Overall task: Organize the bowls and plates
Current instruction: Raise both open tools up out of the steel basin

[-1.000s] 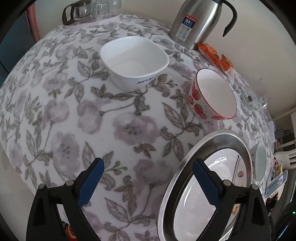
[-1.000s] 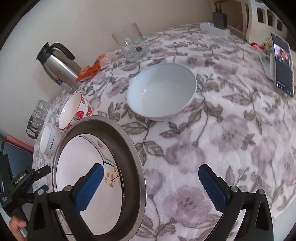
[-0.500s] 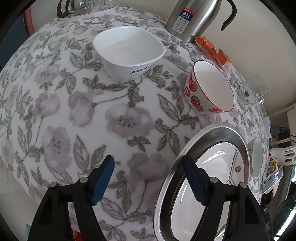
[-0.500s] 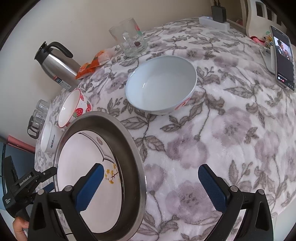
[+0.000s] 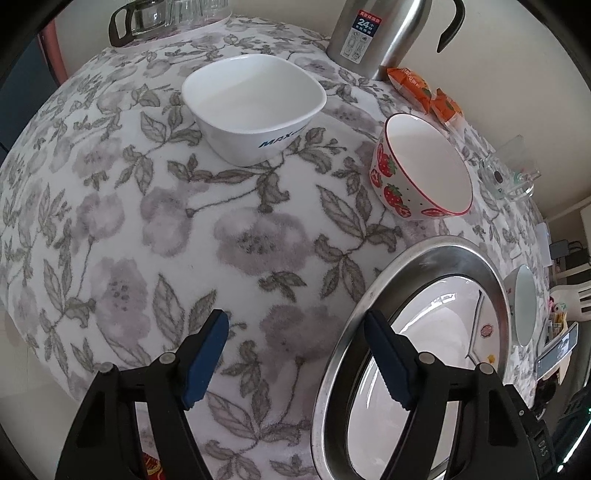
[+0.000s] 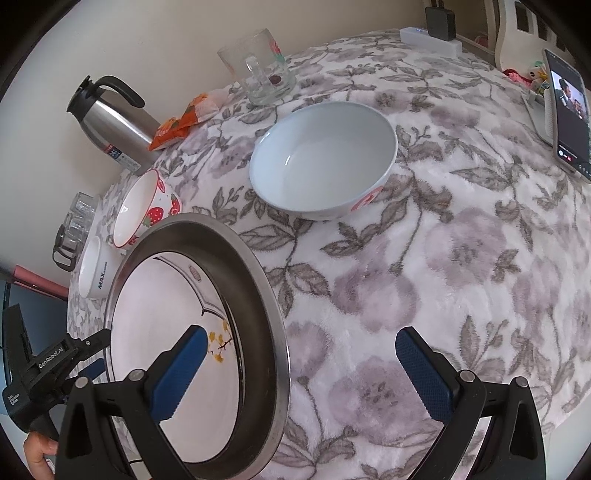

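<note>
A steel plate (image 5: pixel 424 258) (image 6: pixel 258 280) holds a white plate (image 5: pixel 436 332) (image 6: pixel 155 306) with a small flower print. A white square bowl (image 5: pixel 255 107) (image 6: pixel 94 273) and a strawberry bowl (image 5: pixel 421 173) (image 6: pixel 147 206) stand behind it. A large pale bowl (image 6: pixel 321 162) (image 5: pixel 522 310) sits to the right. My left gripper (image 5: pixel 295 354) is open above the cloth at the steel plate's left edge. My right gripper (image 6: pixel 299 373) is open over the steel plate's right rim. Both are empty.
A steel thermos (image 5: pixel 380 29) (image 6: pixel 110 122), orange snack packets (image 5: pixel 424 88) (image 6: pixel 181 122), a glass mug (image 6: pixel 258 70) and a glass jug (image 5: pixel 147 14) line the back. A phone (image 6: pixel 569 110) stands at the right. A floral cloth (image 5: pixel 147 221) covers the table.
The left gripper's jaws have narrowed a little and it has shifted slightly towards the bowls. The right gripper has moved slightly forward; its jaws stay wide.
</note>
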{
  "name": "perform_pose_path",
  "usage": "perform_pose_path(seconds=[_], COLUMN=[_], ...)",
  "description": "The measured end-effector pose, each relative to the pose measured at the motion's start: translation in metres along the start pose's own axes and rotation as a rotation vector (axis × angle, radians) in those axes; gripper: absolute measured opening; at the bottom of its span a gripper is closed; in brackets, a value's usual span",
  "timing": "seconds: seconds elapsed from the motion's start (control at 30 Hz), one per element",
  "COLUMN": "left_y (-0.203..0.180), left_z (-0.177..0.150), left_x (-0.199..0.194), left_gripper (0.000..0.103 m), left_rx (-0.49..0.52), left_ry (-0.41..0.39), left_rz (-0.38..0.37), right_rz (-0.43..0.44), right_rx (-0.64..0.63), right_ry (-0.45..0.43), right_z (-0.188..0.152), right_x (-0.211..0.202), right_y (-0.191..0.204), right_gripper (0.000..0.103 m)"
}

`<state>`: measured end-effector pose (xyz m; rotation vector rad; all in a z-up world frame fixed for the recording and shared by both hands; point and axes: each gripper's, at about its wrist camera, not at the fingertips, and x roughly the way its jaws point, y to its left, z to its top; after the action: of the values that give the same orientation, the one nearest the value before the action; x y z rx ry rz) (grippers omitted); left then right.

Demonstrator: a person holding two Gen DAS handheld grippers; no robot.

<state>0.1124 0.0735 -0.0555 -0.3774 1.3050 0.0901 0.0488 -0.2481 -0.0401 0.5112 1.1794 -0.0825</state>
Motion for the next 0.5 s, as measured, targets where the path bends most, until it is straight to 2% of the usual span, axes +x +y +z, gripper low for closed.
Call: perform_pose_path(seconds=[0.07, 0.17, 0.33, 0.37, 0.43, 0.47, 0.5], left_y=[0.001, 0.007, 0.001, -0.001, -0.004, -0.005, -0.005], left_z=[0.000, 0.001, 0.001, 0.000, -0.001, -0.001, -0.001], left_x=[0.000, -0.002, -0.006, -0.005, -0.002, -0.001, 0.000], left_gripper=[0.077, 0.077, 0.076, 0.070, 0.057, 0.052, 0.049], left_rx=[-0.011, -0.062, -0.042, -0.036, -0.037, -0.040, -0.042], left_ry=[0.005, 0.007, -0.009, -0.003, 0.012, 0.020, 0.027], left_rz=[-0.010, -0.074, -0.109, -0.125, -0.157, -0.180, -0.200], right_rz=[0.001, 0.015, 0.049, 0.059, 0.075, 0.092, 0.108], right_rx=[0.005, 0.004, 0.004, 0.004, 0.003, 0.003, 0.005], right_ry=[-0.002, -0.004, 0.014, 0.019, 0.026, 0.031, 0.036], right_z=[0.000, 0.000, -0.001, -0.001, -0.002, -0.002, -0.002], right_x=[0.000, -0.001, 0.002, 0.003, 0.004, 0.005, 0.005], right_y=[-0.001, 0.000, 0.001, 0.001, 0.001, 0.001, 0.001], right_gripper=[0.103, 0.101, 0.080, 0.076, 0.060, 0.056, 0.049])
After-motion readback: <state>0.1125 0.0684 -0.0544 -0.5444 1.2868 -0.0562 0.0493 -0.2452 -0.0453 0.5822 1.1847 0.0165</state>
